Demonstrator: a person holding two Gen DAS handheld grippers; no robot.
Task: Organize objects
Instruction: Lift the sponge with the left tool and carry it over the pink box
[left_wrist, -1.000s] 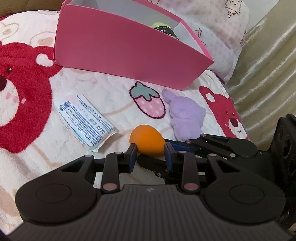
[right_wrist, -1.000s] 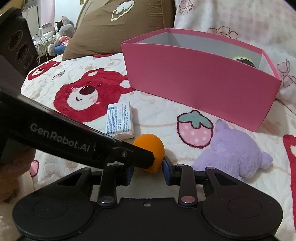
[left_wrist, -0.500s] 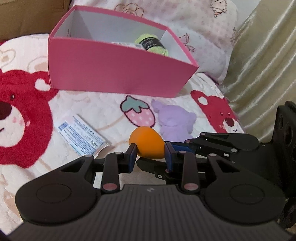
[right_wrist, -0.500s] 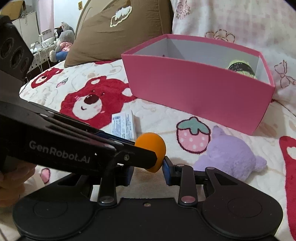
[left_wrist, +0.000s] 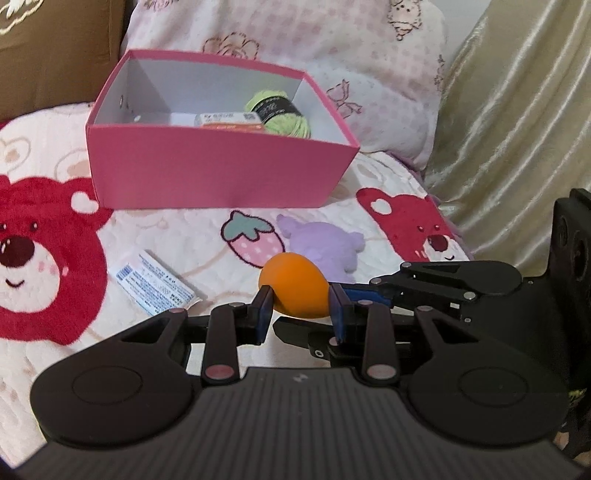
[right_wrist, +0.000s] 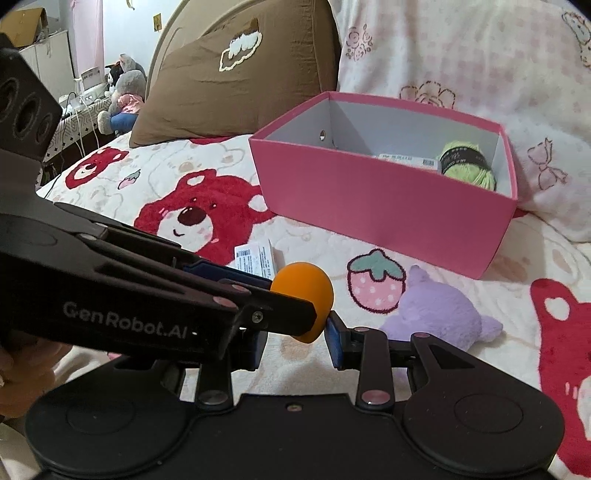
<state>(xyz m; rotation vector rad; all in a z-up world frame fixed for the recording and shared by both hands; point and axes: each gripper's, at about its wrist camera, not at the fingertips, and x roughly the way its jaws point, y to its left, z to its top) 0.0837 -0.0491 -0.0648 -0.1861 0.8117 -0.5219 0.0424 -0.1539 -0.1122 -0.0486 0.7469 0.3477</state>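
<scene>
An orange egg-shaped sponge (left_wrist: 295, 288) (right_wrist: 306, 288) hangs just above the bear-print blanket. Both grippers hold it at once. My left gripper (left_wrist: 300, 299) has its blue pads pressed on the sponge's two sides. My right gripper (right_wrist: 293, 334) is shut on the same sponge from the right, crossing the left one. An open pink box (left_wrist: 221, 166) (right_wrist: 369, 206) stands beyond, holding a green yarn ball (left_wrist: 280, 114) (right_wrist: 467, 162) and a flat packet (left_wrist: 229, 120). A purple plush (left_wrist: 325, 247) (right_wrist: 439, 314) and a white packet (left_wrist: 155, 286) (right_wrist: 256, 258) lie on the blanket.
A brown pillow (right_wrist: 236, 74) and a pink patterned pillow (left_wrist: 314, 40) lean behind the box. A shiny beige curtain (left_wrist: 509, 129) bounds the right side. A hand (right_wrist: 22, 373) grips the left tool at the lower left of the right wrist view.
Both grippers have risen together with the orange sponge between them. The box's inside, hidden at first, has come into sight, and the blanket items look farther below.
</scene>
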